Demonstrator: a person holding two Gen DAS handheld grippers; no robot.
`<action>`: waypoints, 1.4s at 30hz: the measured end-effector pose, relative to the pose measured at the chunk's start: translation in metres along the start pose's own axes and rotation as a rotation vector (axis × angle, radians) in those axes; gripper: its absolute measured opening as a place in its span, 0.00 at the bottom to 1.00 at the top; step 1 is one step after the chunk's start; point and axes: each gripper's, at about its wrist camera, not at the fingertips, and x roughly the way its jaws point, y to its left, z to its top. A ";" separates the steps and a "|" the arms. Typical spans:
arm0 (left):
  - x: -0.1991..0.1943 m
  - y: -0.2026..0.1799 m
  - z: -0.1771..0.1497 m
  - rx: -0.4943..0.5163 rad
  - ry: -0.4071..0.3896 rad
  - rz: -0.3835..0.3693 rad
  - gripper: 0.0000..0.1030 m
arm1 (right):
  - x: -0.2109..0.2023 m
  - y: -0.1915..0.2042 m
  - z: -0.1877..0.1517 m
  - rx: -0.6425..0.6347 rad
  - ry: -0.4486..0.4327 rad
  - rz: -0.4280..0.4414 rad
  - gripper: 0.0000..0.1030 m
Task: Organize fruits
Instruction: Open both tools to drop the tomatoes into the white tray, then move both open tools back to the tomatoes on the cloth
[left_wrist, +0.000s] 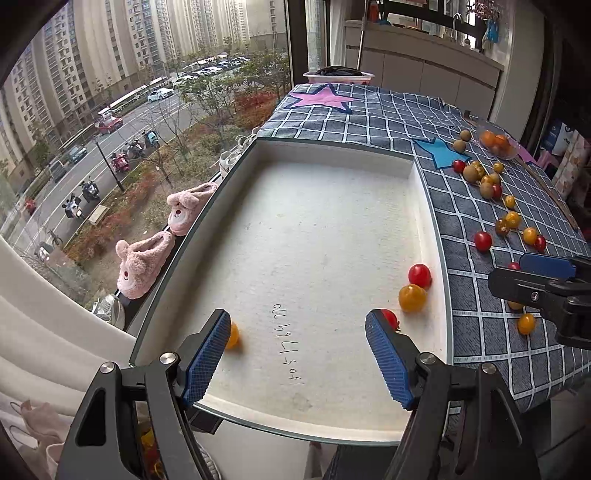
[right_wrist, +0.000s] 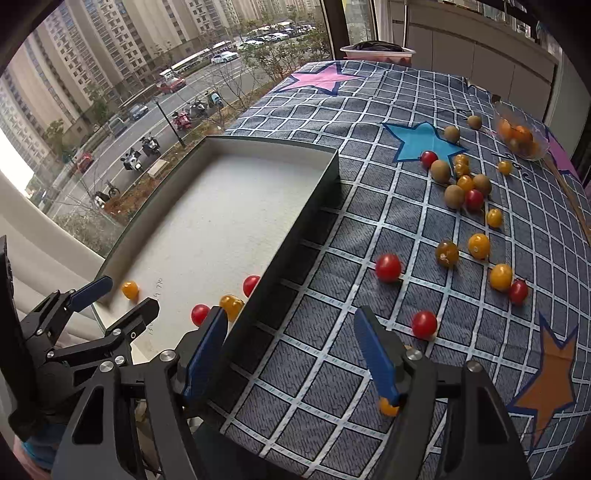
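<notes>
A shallow white-lined box (left_wrist: 428, 206) (right_wrist: 314, 199) lies on the checked cloth by the window. Inside it lie a red tomato (left_wrist: 419, 275), a yellow one (left_wrist: 412, 297), a second red one (left_wrist: 390, 317) behind my finger, and a yellow one (left_wrist: 232, 335) at the left. My left gripper (left_wrist: 299, 354) is open and empty over the box's near end; it also shows in the right wrist view (right_wrist: 122, 299). My right gripper (right_wrist: 288, 354) is open and empty above the cloth beside the box wall. Red tomatoes (right_wrist: 424, 324) (right_wrist: 388, 267), yellow ones (right_wrist: 500, 277) and brown kiwi berries (right_wrist: 454, 195) lie scattered on the cloth.
A clear bowl of orange fruit (right_wrist: 521, 136) stands at the far right of the table. A pink basin (right_wrist: 376, 51) sits at the far end. Pink slippers (left_wrist: 147, 266) rest on the window sill to the left. A small yellow tomato (right_wrist: 388, 406) lies under my right finger.
</notes>
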 end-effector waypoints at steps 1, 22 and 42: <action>-0.001 -0.006 0.001 0.012 -0.002 -0.004 0.74 | -0.001 -0.008 -0.003 0.016 0.000 -0.006 0.72; 0.011 -0.150 0.052 0.190 0.000 -0.137 0.74 | -0.027 -0.166 -0.045 0.284 -0.047 -0.194 0.72; 0.081 -0.183 0.065 0.210 0.118 -0.110 0.60 | 0.010 -0.169 -0.007 0.140 -0.068 -0.242 0.60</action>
